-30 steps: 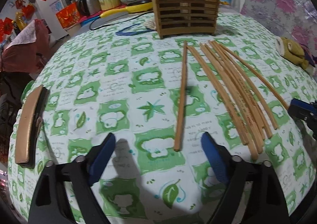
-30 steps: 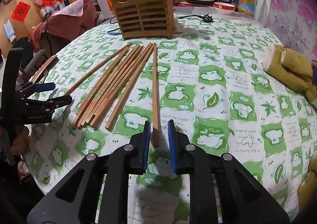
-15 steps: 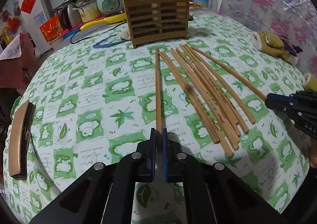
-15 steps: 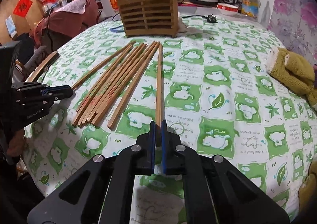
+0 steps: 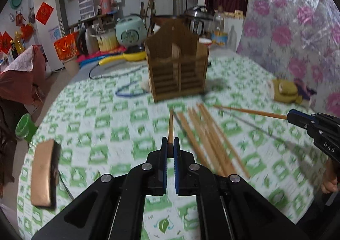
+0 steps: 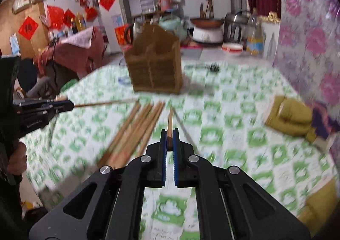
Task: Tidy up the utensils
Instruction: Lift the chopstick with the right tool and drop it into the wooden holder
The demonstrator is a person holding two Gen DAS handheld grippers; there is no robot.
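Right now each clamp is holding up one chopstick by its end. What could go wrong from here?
Each chopstick is pinched only at its very end, so it might pivot or slip from the left gripper or right gripper. A long free tip could catch the wooden holder rim and miss its compartment. A swinging stick might also scatter the loose chopsticks on the table.

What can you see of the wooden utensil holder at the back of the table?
The wooden utensil holder is a brown box with a peaked back panel, slatted front walls and a middle divider making two compartments. It stands upright on the green-patterned tablecloth, beyond the far ends of the loose chopsticks, which stop just short of it. Neither claw touches it. Motion blur hides whether anything is inside.
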